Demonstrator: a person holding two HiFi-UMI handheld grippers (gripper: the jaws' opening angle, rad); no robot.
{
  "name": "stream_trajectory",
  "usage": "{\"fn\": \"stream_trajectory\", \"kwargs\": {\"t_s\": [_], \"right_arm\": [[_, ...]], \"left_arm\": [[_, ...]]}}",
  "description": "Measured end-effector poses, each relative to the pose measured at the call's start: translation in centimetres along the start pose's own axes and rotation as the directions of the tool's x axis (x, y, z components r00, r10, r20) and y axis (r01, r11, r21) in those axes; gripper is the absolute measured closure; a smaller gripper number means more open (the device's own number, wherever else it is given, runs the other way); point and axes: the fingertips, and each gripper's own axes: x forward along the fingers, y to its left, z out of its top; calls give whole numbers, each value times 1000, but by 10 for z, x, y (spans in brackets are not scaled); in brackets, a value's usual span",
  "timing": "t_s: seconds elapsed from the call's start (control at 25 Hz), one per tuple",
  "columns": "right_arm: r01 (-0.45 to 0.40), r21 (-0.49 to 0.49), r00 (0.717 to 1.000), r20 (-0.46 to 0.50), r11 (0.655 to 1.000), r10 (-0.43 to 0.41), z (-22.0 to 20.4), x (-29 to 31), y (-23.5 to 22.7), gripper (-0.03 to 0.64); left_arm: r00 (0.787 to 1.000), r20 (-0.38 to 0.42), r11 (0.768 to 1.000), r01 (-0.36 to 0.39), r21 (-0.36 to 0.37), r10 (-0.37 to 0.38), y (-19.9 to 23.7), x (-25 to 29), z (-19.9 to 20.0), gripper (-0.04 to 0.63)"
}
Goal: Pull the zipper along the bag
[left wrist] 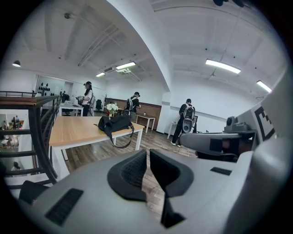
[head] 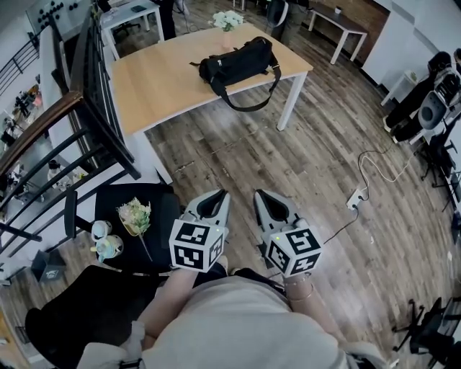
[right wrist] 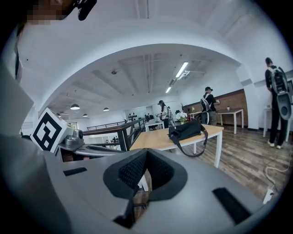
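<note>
A black bag [head: 238, 63] with a long hanging strap lies on a light wooden table [head: 158, 86], far ahead of me across the wood floor. I hold both grippers close to my body, well away from the bag. My left gripper [head: 214, 196] is shut, only a thin slit between its pads, and holds nothing. My right gripper [head: 268, 198] is shut and empty too. In the left gripper view the bag [left wrist: 114, 123] shows beyond the left gripper [left wrist: 148, 153]. In the right gripper view the bag [right wrist: 185, 129] sits past the right gripper [right wrist: 146, 153].
A dark stair railing [head: 94, 94] runs along the left. Beside my left arm a black seat [head: 155, 209] carries dried flowers and small cups. A vase of flowers [head: 227, 21] stands behind the bag. A power strip with cable [head: 354, 198] lies on the floor. People [left wrist: 87, 97] stand at the back.
</note>
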Motion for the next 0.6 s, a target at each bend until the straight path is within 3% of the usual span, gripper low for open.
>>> {"fn": "stream_trajectory", "kwargs": {"t_s": [0.32,0.4,0.6], "right_arm": [[9,42,1000,18,999,-10,2,24,3,618],[11,49,1000,21,999,-12,3,29,5,552],[26,63,1000,-7,998,-26,-5,38,4,546]], "left_arm": [[1000,30,1000,-4,8,3,34,1,15,560],[1000,28,1000,2,5,-3,41,3,16,560],[1000,5,1000,20,-12,-19,50,10,11,558]]}}
